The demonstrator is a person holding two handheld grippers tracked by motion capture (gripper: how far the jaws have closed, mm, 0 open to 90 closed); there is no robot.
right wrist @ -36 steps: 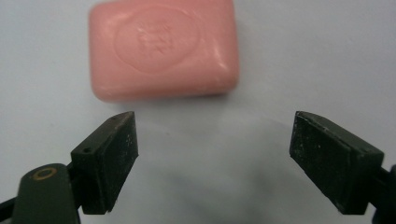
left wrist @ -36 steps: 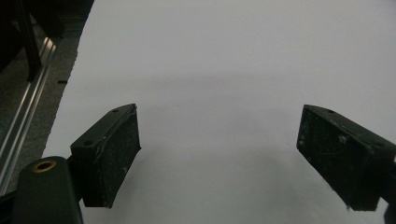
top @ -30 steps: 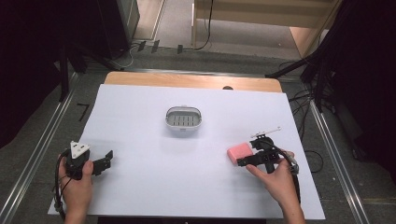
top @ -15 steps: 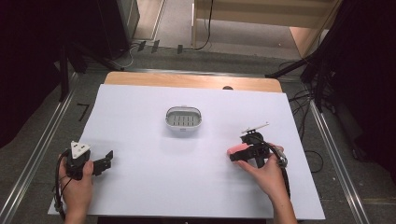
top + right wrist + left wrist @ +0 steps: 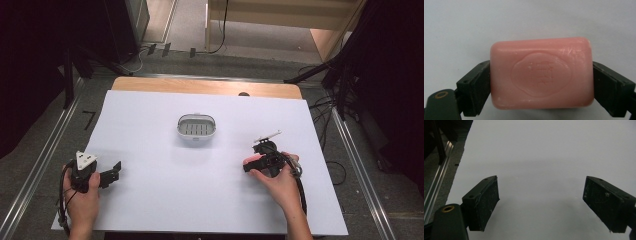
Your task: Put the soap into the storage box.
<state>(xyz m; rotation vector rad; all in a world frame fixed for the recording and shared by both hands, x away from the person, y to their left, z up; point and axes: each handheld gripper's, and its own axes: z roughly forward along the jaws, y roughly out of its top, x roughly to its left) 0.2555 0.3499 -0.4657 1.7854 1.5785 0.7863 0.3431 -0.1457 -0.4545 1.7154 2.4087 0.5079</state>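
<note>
A pink soap bar [image 5: 541, 75] with an embossed oval stamp lies between the jaws in the right gripper view. Both black pads [image 5: 477, 86] press against its short ends. In the high view my right gripper [image 5: 248, 165] sits low over the white sheet at the right, jaws pointing left, shut on the soap, which the hand and gripper hide there. My left gripper [image 5: 112, 172] rests near the front left corner. In the left gripper view it [image 5: 541, 205] stands open with only bare white sheet between its jaws.
A small grey-and-white soap dish [image 5: 197, 136] with a slotted floor stands at the table's middle, far-left of the right gripper. The white sheet [image 5: 200, 200] covers the table; a wooden strip [image 5: 200, 86] runs along the far edge. Metal rails flank both sides.
My right gripper moved left onto the pink soap, which lay just beyond its jaws a second ago, and now has it between them. The left gripper stayed put.
</note>
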